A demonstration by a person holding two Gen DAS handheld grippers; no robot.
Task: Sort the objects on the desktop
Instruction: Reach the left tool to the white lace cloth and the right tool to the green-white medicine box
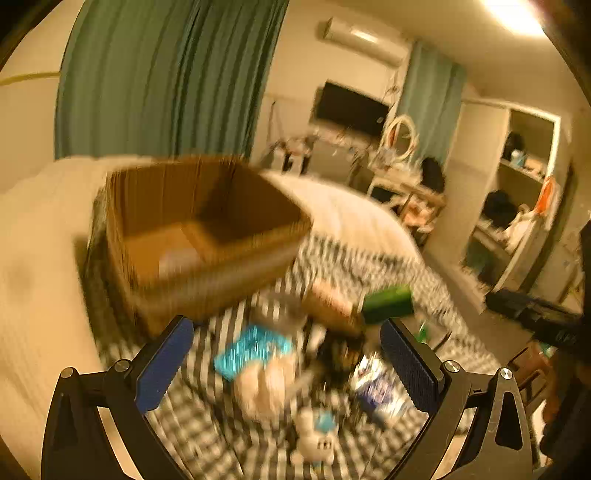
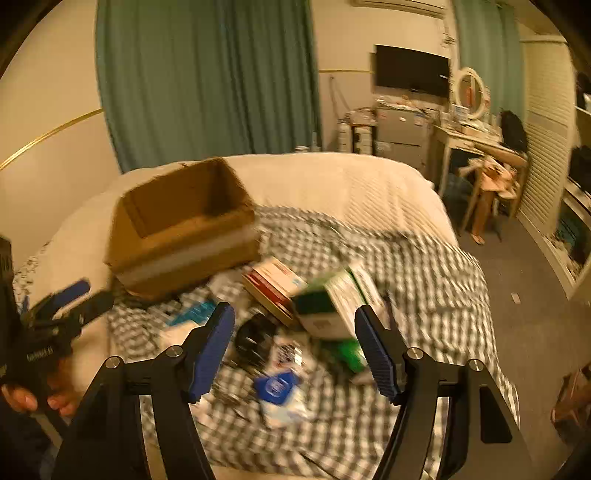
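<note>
Both our grippers, left [image 1: 286, 354] and right [image 2: 295, 343], hover with jaws wide and empty over the clutter [image 2: 280, 384] on the checked cloth [image 2: 424, 266], so we should pick one item cleanly before heading to the cardboard box [image 2: 177, 236] just behind.

Ahead of me a teal curtain [image 2: 207, 81] hangs on a cream wall [image 2: 48, 103]. A dark TV [image 2: 412, 70] is mounted farther right, above a cluttered dressing table [image 2: 476, 142] with a round mirror [image 2: 471, 92]. Grey floor [image 2: 524, 302]; the ceiling light [image 1: 513, 14] glares, perhaps overexposed.
</note>
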